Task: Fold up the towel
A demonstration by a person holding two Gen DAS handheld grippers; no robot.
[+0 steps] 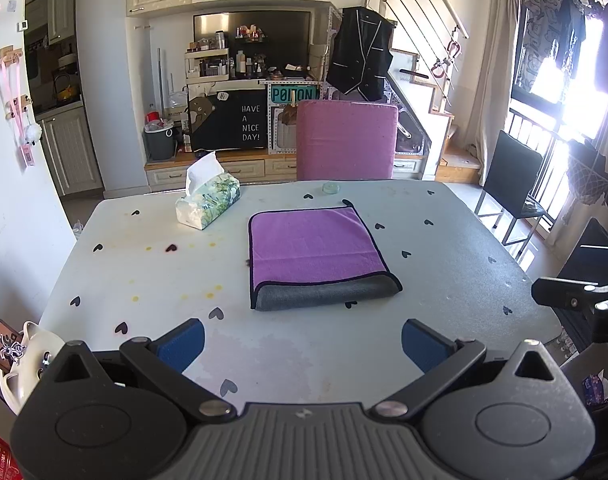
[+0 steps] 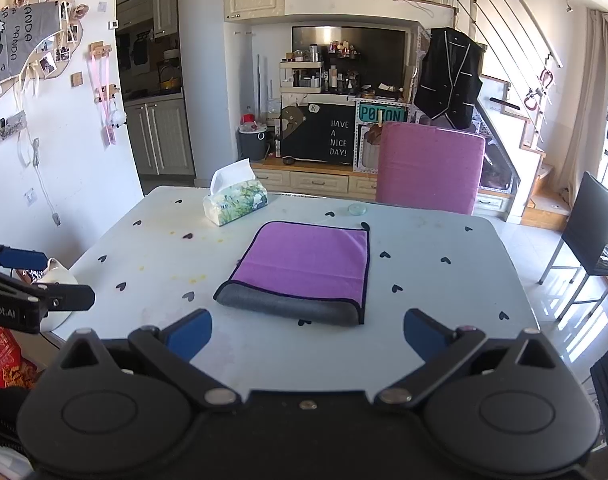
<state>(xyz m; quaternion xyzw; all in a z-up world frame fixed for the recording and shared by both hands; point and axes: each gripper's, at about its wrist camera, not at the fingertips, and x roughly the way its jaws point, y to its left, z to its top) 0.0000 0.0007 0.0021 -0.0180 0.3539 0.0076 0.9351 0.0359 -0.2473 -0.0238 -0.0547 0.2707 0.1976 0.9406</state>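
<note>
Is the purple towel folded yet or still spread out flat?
Folded. The towel lies doubled on the table: its grey underside rolls over at the near edge, where two layers show. Both grippers are open and clear of it.

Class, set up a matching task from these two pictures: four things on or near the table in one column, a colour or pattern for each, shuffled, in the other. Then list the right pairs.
Things:
1. towel, top side
2. tissue box
3. chair behind the table
4. vest hanging by the stairs

Descriptions:
A. black with white trim
B. green leafy print
C. purple with dark edging
D. pink

Pairs: 1-C, 2-B, 3-D, 4-A
</note>
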